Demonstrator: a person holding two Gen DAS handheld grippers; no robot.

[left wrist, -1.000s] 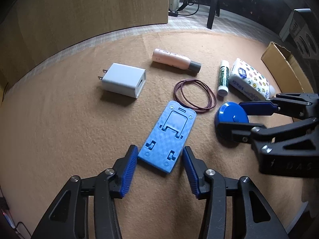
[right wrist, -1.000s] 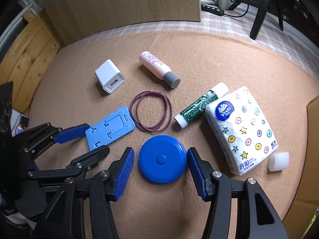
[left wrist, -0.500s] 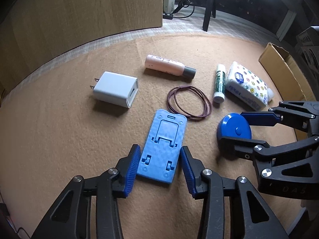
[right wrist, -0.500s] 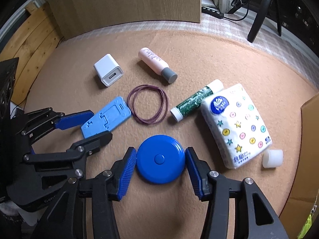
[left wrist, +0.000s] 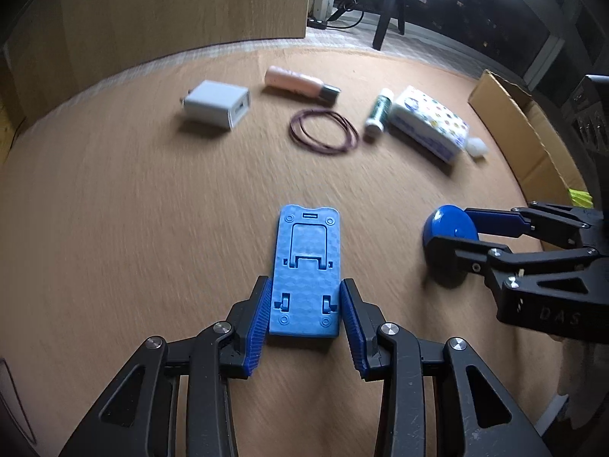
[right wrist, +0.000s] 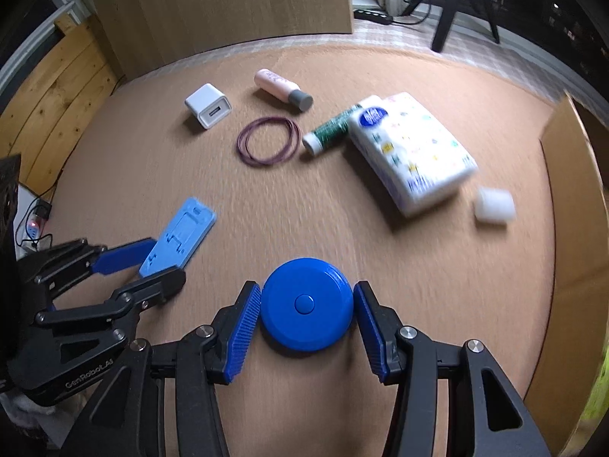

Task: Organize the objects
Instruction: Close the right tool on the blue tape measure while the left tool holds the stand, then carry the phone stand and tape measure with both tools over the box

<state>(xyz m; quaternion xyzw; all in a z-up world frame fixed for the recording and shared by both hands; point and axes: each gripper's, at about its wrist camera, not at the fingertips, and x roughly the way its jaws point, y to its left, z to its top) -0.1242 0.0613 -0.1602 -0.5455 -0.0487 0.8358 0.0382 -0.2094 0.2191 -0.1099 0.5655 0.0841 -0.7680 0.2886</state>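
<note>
The left gripper (left wrist: 304, 316) is clamping the near end of the light blue phone stand (left wrist: 306, 270), its jaws closing onto the two long edges, pads touching the plastic on both sides. The stand is lying flat, face up, with its long axis running straight away from the claw, in line with the fingers, so most of its length is sticking out beyond the tips toward the ring of purple rubber bands (left wrist: 323, 131).

The right gripper (right wrist: 307, 310) is holding the round blue tape measure (right wrist: 306, 304) across its width, pads set against opposite sides, at a moderate opening. The disc is sitting on the tan mat (right wrist: 380, 251) well to the near side of the rubber bands, and the stand is lying off to its left.

The cardboard box (left wrist: 525, 137) is standing beyond the tape measure on the right side, past the tissue pack (left wrist: 430, 129), so the right hand is likely the nearer one to it. Judging by this, the stand would be travelling lengthwise and needs a firm pinch so it is not pivoting about its gripped end.
</note>
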